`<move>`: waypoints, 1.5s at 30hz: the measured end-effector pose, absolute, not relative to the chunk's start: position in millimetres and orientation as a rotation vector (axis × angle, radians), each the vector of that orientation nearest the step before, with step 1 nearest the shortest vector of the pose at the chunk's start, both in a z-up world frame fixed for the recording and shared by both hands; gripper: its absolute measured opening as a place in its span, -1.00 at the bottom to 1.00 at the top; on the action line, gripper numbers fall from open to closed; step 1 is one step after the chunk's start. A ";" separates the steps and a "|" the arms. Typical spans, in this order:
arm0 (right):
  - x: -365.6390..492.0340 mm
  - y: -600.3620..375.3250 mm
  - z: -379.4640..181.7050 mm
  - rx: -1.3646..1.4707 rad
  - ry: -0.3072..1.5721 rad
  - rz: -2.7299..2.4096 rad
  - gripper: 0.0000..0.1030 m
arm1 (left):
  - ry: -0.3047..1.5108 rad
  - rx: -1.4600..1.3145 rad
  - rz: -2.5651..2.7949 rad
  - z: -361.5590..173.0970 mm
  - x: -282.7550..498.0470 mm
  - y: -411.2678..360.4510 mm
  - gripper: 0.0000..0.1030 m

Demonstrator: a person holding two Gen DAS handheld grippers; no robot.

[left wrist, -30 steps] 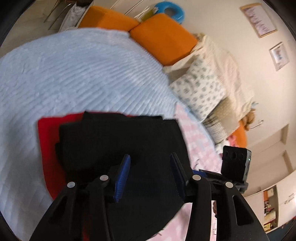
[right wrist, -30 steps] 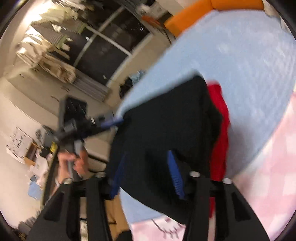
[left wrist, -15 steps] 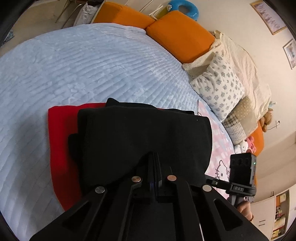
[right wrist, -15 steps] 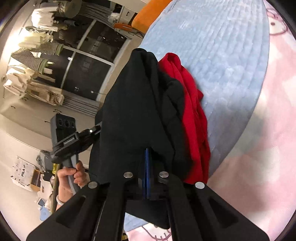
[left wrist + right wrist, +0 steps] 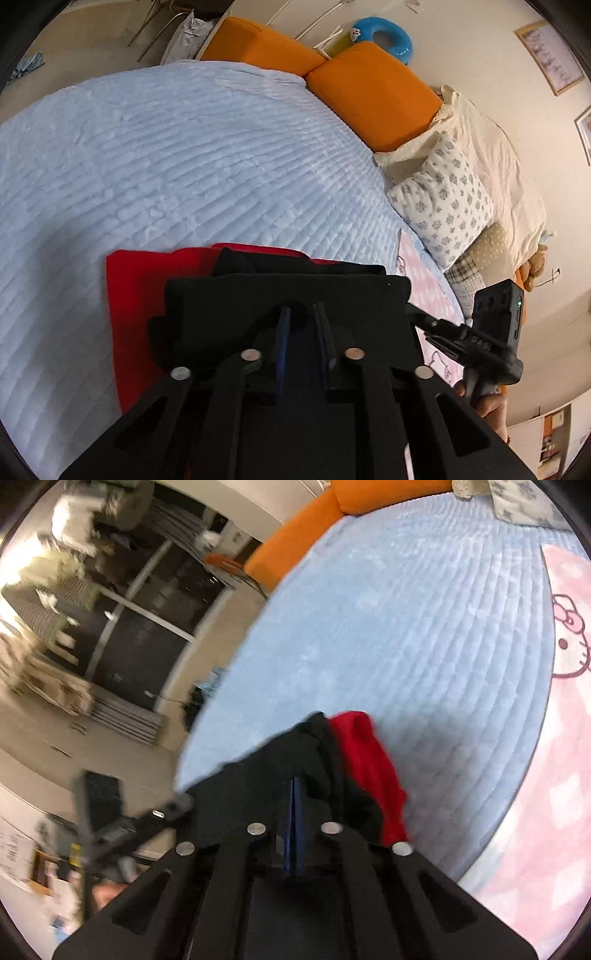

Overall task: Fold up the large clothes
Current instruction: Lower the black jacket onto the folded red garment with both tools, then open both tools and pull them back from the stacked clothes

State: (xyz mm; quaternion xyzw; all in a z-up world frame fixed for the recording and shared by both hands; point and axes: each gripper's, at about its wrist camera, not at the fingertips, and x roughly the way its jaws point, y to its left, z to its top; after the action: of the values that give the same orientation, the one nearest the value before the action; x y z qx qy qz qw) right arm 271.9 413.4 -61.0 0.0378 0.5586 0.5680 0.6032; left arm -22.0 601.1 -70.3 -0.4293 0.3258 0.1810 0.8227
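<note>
A folded black garment (image 5: 288,291) lies on top of a red garment (image 5: 133,295) on the light blue quilt (image 5: 184,166). My left gripper (image 5: 301,314) pinches a thick fold at the black garment's near edge; its jaws are opening slightly, with cloth still between them. In the right wrist view my right gripper (image 5: 293,786) is shut on the black garment (image 5: 258,786) at its other near corner, and the red garment (image 5: 365,760) hangs beside it. A hand holds the right gripper's body (image 5: 495,332) at the lower right of the left wrist view.
Orange cushions (image 5: 369,92) and patterned pillows (image 5: 443,195) line the far side of the bed. A pink cartoon blanket (image 5: 554,775) covers the right part. Beyond the quilt's left edge are floor, dark windows (image 5: 147,635) and hanging clothes.
Both grippers closed onto the black garment's near edge. The right one then swung sideways with the cloth, blurring its view. The left jaws have since parted a little.
</note>
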 end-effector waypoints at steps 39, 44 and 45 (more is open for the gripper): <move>63.3 226.3 -1.8 -0.260 0.649 1.270 0.91 | 0.500 -0.354 0.717 1.1 -119.1 354.6 0.84; 32.0 196.9 -17.6 -0.316 0.579 1.188 0.91 | 0.506 -0.323 0.746 -13.6 -128.7 317.4 0.94; 25.1 189.8 -20.8 -0.321 0.533 1.165 0.91 | 0.491 -0.319 0.747 -17.7 -135.0 312.9 0.94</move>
State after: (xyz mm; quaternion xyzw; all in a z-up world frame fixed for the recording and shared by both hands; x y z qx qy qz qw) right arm 25.1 189.8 -20.8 -0.1489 0.2475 0.5412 0.7898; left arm -135.0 312.9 -17.7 -0.1535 0.2363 0.3598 0.8895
